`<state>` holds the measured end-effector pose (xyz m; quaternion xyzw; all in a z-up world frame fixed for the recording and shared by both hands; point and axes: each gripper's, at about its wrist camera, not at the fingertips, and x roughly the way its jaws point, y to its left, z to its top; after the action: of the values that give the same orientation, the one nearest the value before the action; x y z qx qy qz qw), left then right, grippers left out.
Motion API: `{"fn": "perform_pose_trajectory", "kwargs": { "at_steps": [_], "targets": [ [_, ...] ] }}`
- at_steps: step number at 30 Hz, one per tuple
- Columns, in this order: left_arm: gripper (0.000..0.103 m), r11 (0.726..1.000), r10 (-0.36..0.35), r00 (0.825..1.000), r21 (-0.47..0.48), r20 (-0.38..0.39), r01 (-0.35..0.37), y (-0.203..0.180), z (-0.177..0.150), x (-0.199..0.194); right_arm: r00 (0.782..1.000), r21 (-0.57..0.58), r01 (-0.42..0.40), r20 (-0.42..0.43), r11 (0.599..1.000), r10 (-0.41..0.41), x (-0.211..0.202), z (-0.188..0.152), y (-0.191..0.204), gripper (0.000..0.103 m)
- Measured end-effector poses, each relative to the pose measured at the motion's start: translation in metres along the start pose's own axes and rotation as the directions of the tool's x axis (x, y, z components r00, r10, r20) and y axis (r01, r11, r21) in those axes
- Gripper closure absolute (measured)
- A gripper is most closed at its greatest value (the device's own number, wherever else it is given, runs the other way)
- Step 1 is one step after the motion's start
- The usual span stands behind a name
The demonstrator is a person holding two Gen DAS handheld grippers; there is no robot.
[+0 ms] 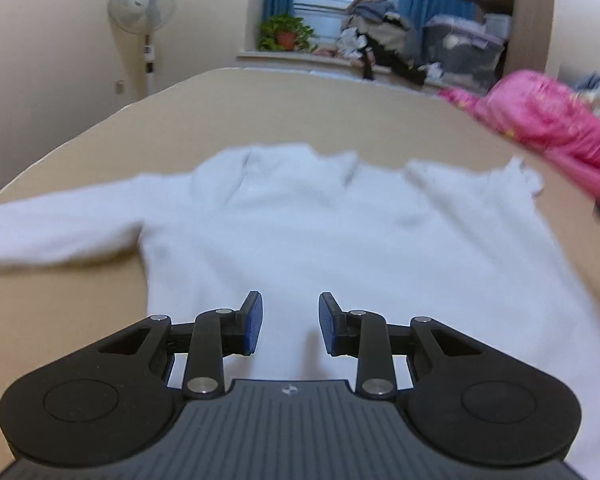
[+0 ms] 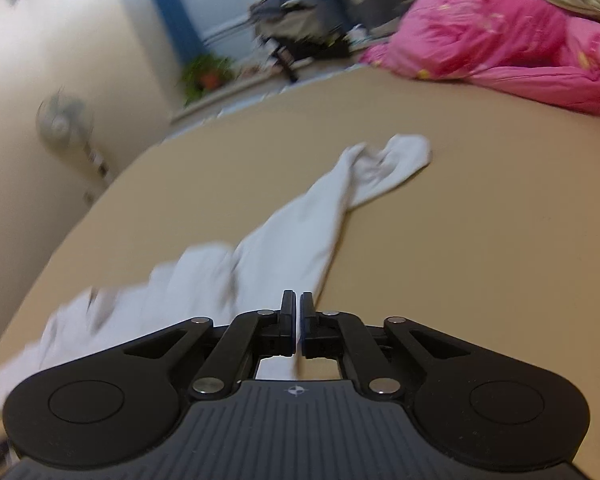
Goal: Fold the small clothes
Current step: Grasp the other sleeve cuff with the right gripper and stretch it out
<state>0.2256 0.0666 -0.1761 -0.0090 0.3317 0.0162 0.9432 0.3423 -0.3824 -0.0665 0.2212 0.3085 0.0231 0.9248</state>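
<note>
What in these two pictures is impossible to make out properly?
- Left wrist view: the white sweater's near hem is hidden behind the left gripper, whose jaws stand open; its left sleeve end is cut off by the picture's edge.
- Right wrist view: the right gripper's jaws are nearly together with white fabric behind them; an actual pinch cannot be confirmed.
- Right wrist view: motion blur smears the standing fan and the potted plant.

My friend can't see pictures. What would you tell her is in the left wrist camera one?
A small white long-sleeved top lies spread flat on a tan bed, one sleeve stretched out to the left. The left tongs hover open over its lower part, holding nothing. Behind are a pink quilt, a standing fan and a potted plant.
</note>
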Motion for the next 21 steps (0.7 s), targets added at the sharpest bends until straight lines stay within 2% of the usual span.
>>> {"fn": "perform_pose_trajectory", "kwargs": {
  "at_steps": [2,3,5,8,10,12,14,17,21],
  "targets": [
    [0.068,0.999,0.032,0.999,0.031,0.003,-0.032,-0.002,-0.027,-0.005,1.000,0.026,-0.027,-0.002,0.999,0.027,0.013,0.013,-0.011,0.098],
    [0.068,0.999,0.021,0.998,0.046,0.053,-0.023,0.001,-0.040,-0.010,0.999,0.037,-0.037,-0.005,0.999,0.038,0.022,0.020,-0.016,0.096],
    [0.067,0.998,0.018,0.995,0.053,0.100,-0.023,-0.002,-0.050,-0.009,1.000,0.038,-0.026,-0.001,0.999,0.027,0.043,0.035,-0.022,0.096],
    [0.067,0.997,0.022,0.989,0.068,0.146,-0.032,-0.016,-0.053,-0.002,1.000,0.084,-0.022,0.010,0.996,0.022,0.082,0.064,-0.034,0.096],
    [0.067,0.998,0.008,0.987,0.061,0.159,-0.018,-0.012,-0.048,-0.022,1.000,0.101,-0.007,0.014,0.995,0.006,0.112,0.084,-0.039,0.094],
    [0.067,0.999,-0.012,0.987,0.037,0.163,0.007,-0.009,-0.049,-0.029,1.000,0.155,0.003,0.000,0.988,-0.003,0.145,0.104,-0.049,0.084],
    [0.067,0.999,-0.024,0.985,0.030,0.170,0.019,-0.006,-0.048,-0.050,1.000,0.230,0.028,-0.009,0.973,-0.027,0.178,0.124,-0.061,0.079],
    [0.067,0.999,-0.036,0.984,0.028,0.176,0.032,-0.003,-0.049,-0.050,0.998,0.319,0.067,-0.034,0.945,-0.059,0.218,0.143,-0.079,0.069],
    [0.067,0.999,-0.053,0.982,0.012,0.179,0.052,0.001,-0.049,-0.041,0.991,0.334,0.115,-0.098,0.936,-0.087,0.263,0.152,-0.084,0.066]
  ]
}}
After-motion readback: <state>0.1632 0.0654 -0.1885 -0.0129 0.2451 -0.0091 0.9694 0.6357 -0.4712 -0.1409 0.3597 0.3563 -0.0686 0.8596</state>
